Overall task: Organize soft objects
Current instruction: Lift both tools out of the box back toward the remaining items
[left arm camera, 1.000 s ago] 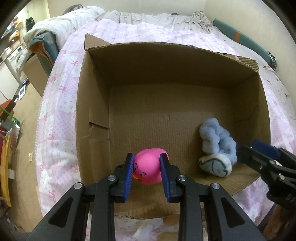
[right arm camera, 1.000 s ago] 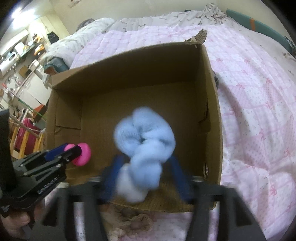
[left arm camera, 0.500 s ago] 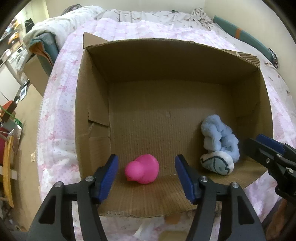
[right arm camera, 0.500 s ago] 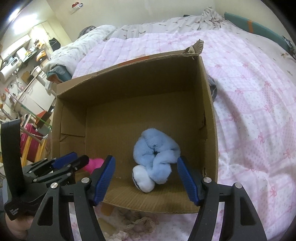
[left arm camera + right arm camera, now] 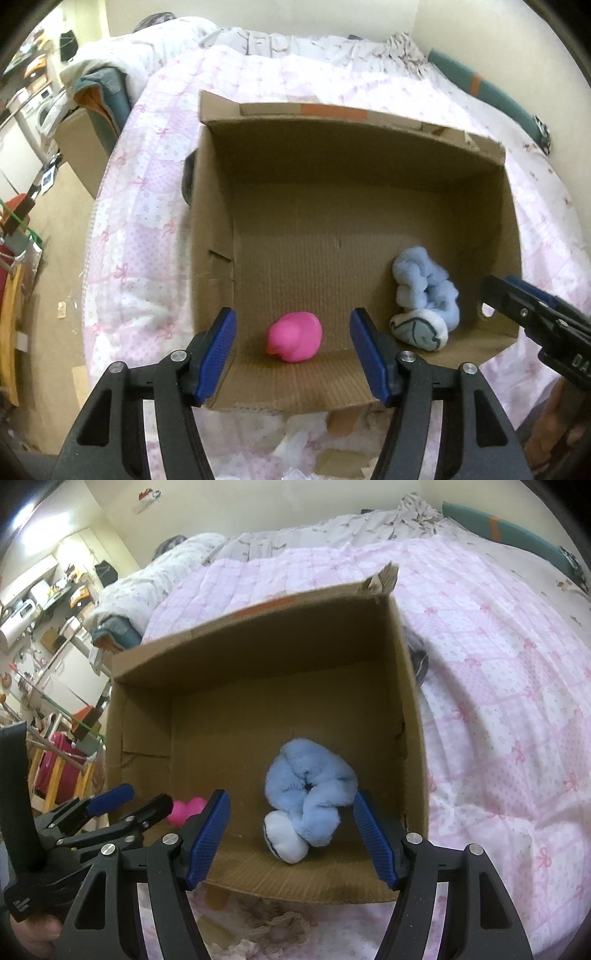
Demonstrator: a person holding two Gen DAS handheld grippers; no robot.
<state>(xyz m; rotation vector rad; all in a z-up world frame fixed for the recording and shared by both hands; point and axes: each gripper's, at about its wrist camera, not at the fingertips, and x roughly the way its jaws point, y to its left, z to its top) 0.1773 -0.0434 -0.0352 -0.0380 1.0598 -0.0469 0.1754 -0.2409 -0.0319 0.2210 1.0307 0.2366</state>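
the left gripper [image 5: 293,352] hangs with its blue pads spread wide, nothing between them, framing the pink rubber duck [image 5: 295,336], which lies free on the floor of the cardboard box [image 5: 210,206] near its front edge. the right gripper [image 5: 290,843] is likewise wide open and empty around the blue plush toy [image 5: 310,803], which rests on the box floor toward the right wall, apart from the duck. the box sits on a pink patterned quilt [image 5: 498,635].
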